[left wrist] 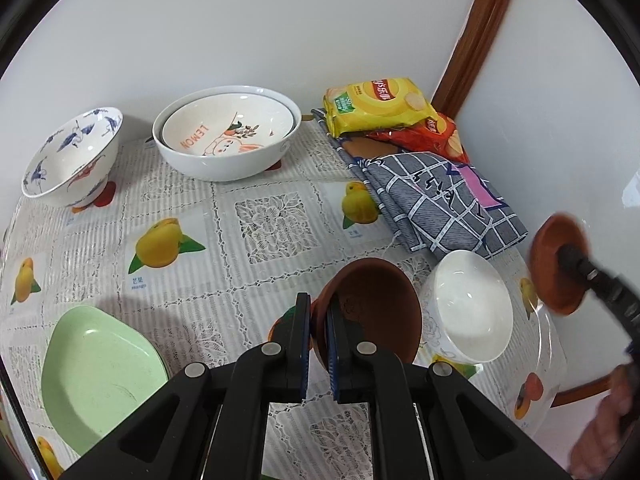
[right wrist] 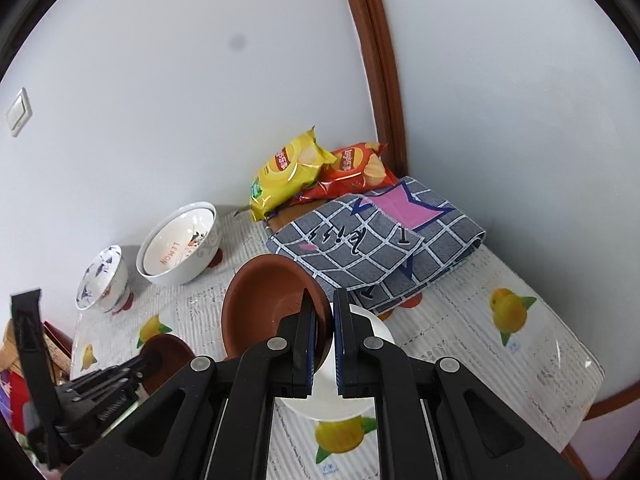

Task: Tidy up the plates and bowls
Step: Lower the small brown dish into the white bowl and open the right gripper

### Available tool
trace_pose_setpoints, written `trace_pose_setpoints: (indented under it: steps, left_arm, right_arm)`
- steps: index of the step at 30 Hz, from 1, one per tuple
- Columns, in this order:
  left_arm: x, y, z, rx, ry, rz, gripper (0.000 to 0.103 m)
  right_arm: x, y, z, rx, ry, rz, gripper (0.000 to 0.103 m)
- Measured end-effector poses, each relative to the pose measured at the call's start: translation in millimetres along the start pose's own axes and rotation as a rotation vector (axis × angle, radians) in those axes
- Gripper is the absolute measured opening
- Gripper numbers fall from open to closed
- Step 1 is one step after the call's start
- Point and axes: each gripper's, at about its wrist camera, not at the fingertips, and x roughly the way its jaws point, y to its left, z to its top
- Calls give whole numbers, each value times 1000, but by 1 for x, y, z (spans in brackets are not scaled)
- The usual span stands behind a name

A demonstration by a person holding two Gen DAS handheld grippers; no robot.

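My left gripper [left wrist: 319, 304] is shut on the rim of a brown bowl [left wrist: 372, 312], held tilted above the tablecloth. My right gripper [right wrist: 324, 300] is shut on the rim of a second brown bowl [right wrist: 268, 300], held above a small white bowl [right wrist: 376, 332]. That white bowl [left wrist: 472, 308] stands right of the left gripper's bowl. In the left wrist view the right gripper's brown bowl [left wrist: 556, 264] hangs at the far right. A large white bowl [left wrist: 224, 156] holds a LEMON bowl [left wrist: 224, 128] at the back. A blue-patterned bowl [left wrist: 68, 156] stands back left. A green plate [left wrist: 96, 376] lies front left.
A folded grey checked cloth [left wrist: 436, 204] lies at the back right, with a yellow crisp bag [left wrist: 376, 104] and a red crisp bag [left wrist: 432, 136] behind it in the wall corner. The table edge [right wrist: 560, 384] runs along the right. The left gripper's brown bowl also shows in the right wrist view [right wrist: 168, 356].
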Motion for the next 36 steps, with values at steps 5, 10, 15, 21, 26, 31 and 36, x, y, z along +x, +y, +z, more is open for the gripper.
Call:
trace_pose_setpoints:
  steps: [5, 10, 15, 21, 26, 31, 36]
  left_arm:
    - [7, -3, -1, 10, 14, 11, 8]
    - [11, -4, -2, 19, 20, 18, 8]
    - [12, -6, -3, 26, 22, 19, 8]
    - [11, -6, -3, 24, 21, 17, 8]
    - [9, -6, -2, 23, 18, 14, 8]
    - [7, -7, -1, 25, 20, 11, 8]
    - [5, -8, -1, 26, 19, 7, 8]
  right_arm:
    - [42, -12, -22, -1, 89, -9, 8]
    - [67, -19, -33, 1, 148, -33, 8]
    - [87, -20, -41, -11, 200, -73, 8]
    - [98, -16, -49, -31, 233, -88, 8]
    - [101, -14, -50, -43, 234, -99, 8]
    - [102, -13, -50, -60, 233, -114, 8]
    - [103, -8, -51, -102, 228, -148, 8]
